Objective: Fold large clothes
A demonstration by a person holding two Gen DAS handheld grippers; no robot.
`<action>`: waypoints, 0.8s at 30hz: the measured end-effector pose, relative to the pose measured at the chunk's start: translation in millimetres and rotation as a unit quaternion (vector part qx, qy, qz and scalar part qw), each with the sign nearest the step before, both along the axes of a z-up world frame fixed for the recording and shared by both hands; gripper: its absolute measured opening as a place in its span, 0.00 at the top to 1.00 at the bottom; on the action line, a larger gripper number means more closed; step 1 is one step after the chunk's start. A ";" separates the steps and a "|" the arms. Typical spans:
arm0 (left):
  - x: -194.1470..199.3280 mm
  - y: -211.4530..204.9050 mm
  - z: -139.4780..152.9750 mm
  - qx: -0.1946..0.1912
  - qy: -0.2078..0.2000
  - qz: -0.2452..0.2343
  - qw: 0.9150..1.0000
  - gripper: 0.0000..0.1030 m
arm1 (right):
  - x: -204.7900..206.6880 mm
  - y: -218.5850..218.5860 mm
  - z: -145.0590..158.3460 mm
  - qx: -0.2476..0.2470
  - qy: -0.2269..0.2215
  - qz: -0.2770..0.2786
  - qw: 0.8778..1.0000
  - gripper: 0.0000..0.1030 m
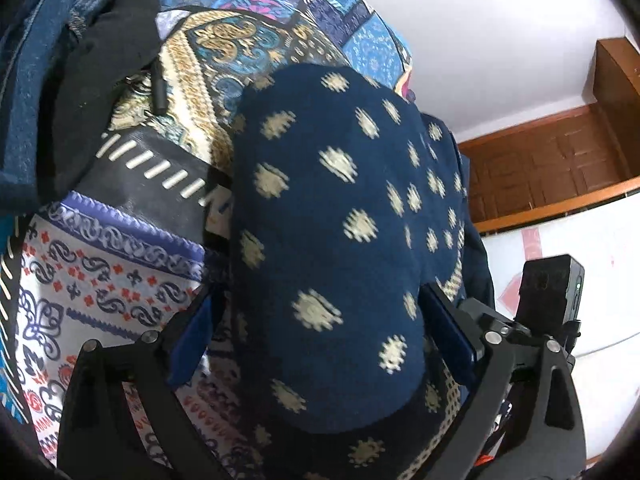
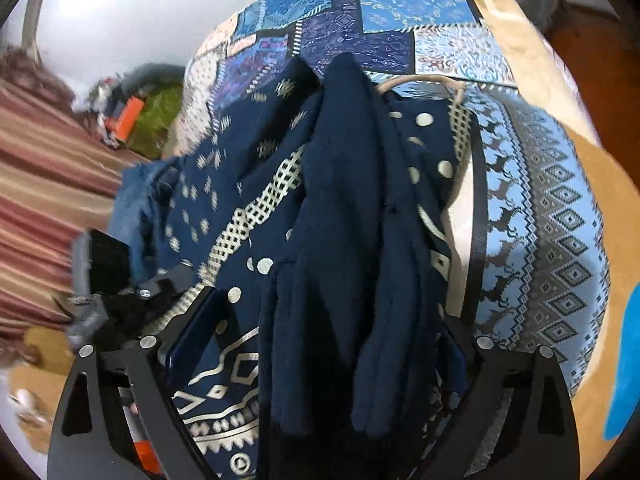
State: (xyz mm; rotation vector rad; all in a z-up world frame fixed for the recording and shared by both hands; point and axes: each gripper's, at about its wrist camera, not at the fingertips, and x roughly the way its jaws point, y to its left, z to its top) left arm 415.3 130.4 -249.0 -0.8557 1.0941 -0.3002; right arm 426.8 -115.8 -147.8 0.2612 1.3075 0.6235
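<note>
Two views, one bed. Biggest in both: patchwork bedspread of printed cotton, blue, white and ochre panels, spread wide under everything.

On top of it, large navy garment with cream dotted motifs and a cream lattice band. Lies bunched on the bedspread. Bulges up as a rounded hump in the left wrist view; falls in long plain navy folds down the middle of the right wrist view.

At the top left of the left wrist view, heap of dark blue and black clothes, resting on the bedspread, apart from the navy garment.

Left gripper: black fingers with blue pads, standing on both sides of the hump. Hard to tell if pressing or loose.

Right gripper: jaws spread wide, navy folds lying between the fingers, not pinched.

Smallest: thin beige cord, looped at the far edge of the garment.
</note>
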 end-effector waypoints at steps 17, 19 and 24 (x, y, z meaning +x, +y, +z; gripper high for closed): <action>-40.0 1.8 111.7 0.096 -0.065 -0.016 0.993 0.44 | -19.4 22.3 56.9 0.011 -0.026 0.016 0.999 0.75; -48.3 19.0 136.6 0.102 -0.086 -0.004 0.991 0.44 | -22.7 34.4 74.3 0.016 -0.047 0.025 0.998 0.75; -72.0 72.1 191.2 0.130 -0.136 0.030 0.982 0.44 | -29.8 82.5 120.4 0.041 -0.106 0.058 0.992 0.75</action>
